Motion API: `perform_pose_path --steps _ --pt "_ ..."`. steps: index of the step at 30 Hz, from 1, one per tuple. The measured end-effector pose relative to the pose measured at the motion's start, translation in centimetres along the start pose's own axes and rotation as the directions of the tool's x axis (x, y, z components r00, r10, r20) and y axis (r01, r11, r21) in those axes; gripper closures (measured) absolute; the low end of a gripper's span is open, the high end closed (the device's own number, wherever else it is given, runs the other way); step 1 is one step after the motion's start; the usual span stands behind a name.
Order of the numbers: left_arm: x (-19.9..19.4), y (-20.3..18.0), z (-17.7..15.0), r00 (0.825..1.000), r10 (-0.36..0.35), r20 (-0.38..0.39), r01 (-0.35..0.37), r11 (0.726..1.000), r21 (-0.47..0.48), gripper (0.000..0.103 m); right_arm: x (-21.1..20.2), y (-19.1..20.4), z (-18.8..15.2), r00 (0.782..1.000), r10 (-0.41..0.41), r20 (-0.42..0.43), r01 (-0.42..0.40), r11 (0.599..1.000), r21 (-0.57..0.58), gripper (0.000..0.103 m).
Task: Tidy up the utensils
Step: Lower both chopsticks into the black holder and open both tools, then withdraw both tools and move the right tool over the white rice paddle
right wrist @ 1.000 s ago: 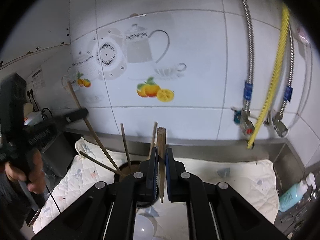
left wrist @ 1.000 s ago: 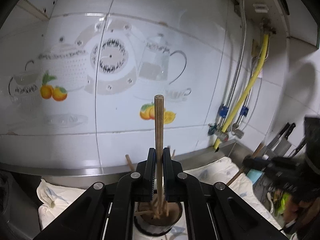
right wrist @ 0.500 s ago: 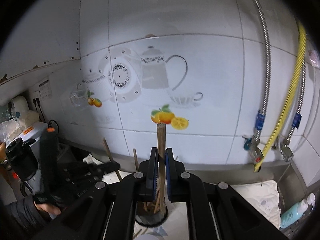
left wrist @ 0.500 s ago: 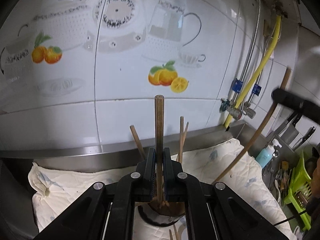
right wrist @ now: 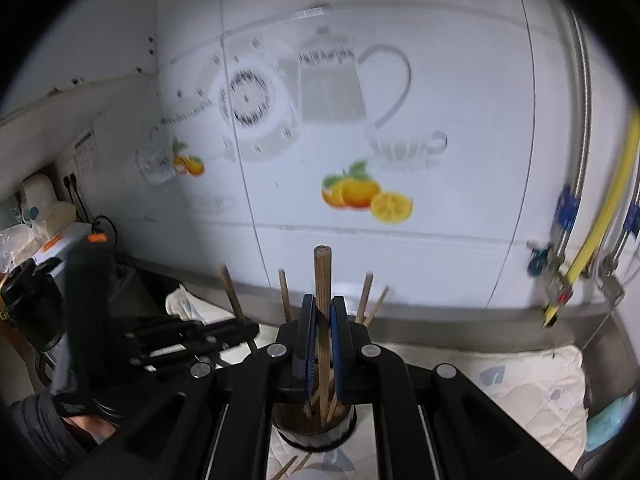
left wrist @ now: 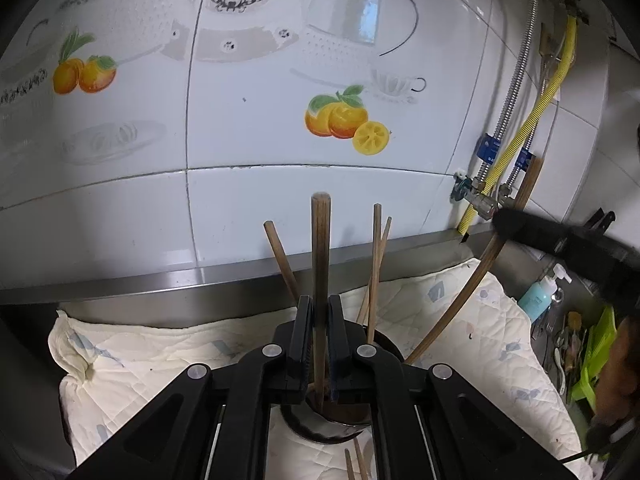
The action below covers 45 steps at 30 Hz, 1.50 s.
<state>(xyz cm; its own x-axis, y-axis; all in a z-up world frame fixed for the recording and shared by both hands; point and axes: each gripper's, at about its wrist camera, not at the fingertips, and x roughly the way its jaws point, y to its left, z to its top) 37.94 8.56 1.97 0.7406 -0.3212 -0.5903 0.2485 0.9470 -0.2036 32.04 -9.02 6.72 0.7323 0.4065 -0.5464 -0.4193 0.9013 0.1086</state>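
Observation:
My left gripper (left wrist: 320, 320) is shut on an upright wooden chopstick (left wrist: 320, 248) whose lower end reaches into the round utensil holder (left wrist: 320, 432) below. My right gripper (right wrist: 322, 320) is shut on another upright wooden chopstick (right wrist: 322, 280) over the same holder (right wrist: 314, 428). Several other chopsticks (left wrist: 375, 256) stand in the holder. The right gripper also shows at the right of the left wrist view (left wrist: 560, 240), holding its long stick (left wrist: 472, 284) slanted toward the holder. The left gripper shows at the left of the right wrist view (right wrist: 192, 340).
A white quilted cloth (left wrist: 480, 344) covers the counter under the holder. The tiled wall (left wrist: 240, 120) stands close behind, with a yellow hose (left wrist: 520, 136) and valves at right. A blue bottle (left wrist: 538, 296) and a green rack (left wrist: 592, 364) sit far right. Loose chopsticks (left wrist: 356, 464) lie near the holder.
Both grippers have moved over the holder and lowered, so each held chopstick now dips into it. The right gripper swung in from the right; the view is blurred by motion.

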Motion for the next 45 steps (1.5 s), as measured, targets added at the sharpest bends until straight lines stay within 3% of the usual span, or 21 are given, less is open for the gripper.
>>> perform_pose_path --steps 8,16,20,26,28,29,30,32,40,45 --pt "0.0 0.5 -0.1 1.0 -0.009 -0.018 0.009 0.999 -0.031 0.095 2.1 -0.7 -1.8 0.996 0.012 -0.086 -0.01 1.0 0.025 0.093" --pt "0.1 0.3 0.0 1.0 -0.018 -0.025 0.017 0.999 -0.041 0.094 2.3 -1.0 -2.2 0.994 0.011 -0.108 -0.008 1.0 0.03 0.091" --pt "0.0 0.3 0.1 0.999 -0.031 -0.023 0.03 0.998 -0.052 0.094 1.7 -1.2 -2.3 0.995 0.011 -0.101 -0.007 0.999 0.033 0.074" --pt "-0.5 0.0 0.4 0.999 -0.043 -0.004 0.043 0.997 -0.059 0.091 0.2 -1.4 -2.5 0.997 0.001 -0.08 0.002 1.0 0.028 0.063" --pt "-0.7 -0.1 0.5 0.999 -0.042 0.001 0.042 0.997 -0.061 0.088 -0.5 -1.5 -2.7 0.997 -0.002 -0.071 0.004 1.0 0.023 0.054" --pt "-0.9 -0.1 0.5 0.999 -0.04 0.005 0.041 0.997 -0.061 0.082 -0.8 -1.5 -2.8 0.998 -0.006 -0.066 0.008 1.0 0.021 0.052" --pt "-1.1 -0.2 0.5 0.999 -0.037 0.011 0.037 0.997 -0.06 0.068 -1.1 -1.5 -2.9 0.998 -0.006 -0.065 0.007 1.0 0.019 0.051" --pt "-1.7 -0.4 0.4 0.999 -0.022 0.03 0.024 0.998 -0.058 0.053 -1.6 -1.6 -3.3 0.998 0.001 -0.069 0.0 1.0 0.02 0.048" --pt "-4.0 -0.9 -0.4 0.999 -0.018 0.043 0.02 0.998 -0.053 0.05 -3.0 -1.1 -6.0 0.989 0.035 -0.142 -0.037 0.999 -0.01 0.035" --pt "-5.4 -1.0 -1.8 1.0 -0.007 0.029 0.009 0.998 -0.059 0.047 -2.9 -0.7 -9.0 0.971 0.064 -0.229 -0.07 0.997 -0.016 0.03"
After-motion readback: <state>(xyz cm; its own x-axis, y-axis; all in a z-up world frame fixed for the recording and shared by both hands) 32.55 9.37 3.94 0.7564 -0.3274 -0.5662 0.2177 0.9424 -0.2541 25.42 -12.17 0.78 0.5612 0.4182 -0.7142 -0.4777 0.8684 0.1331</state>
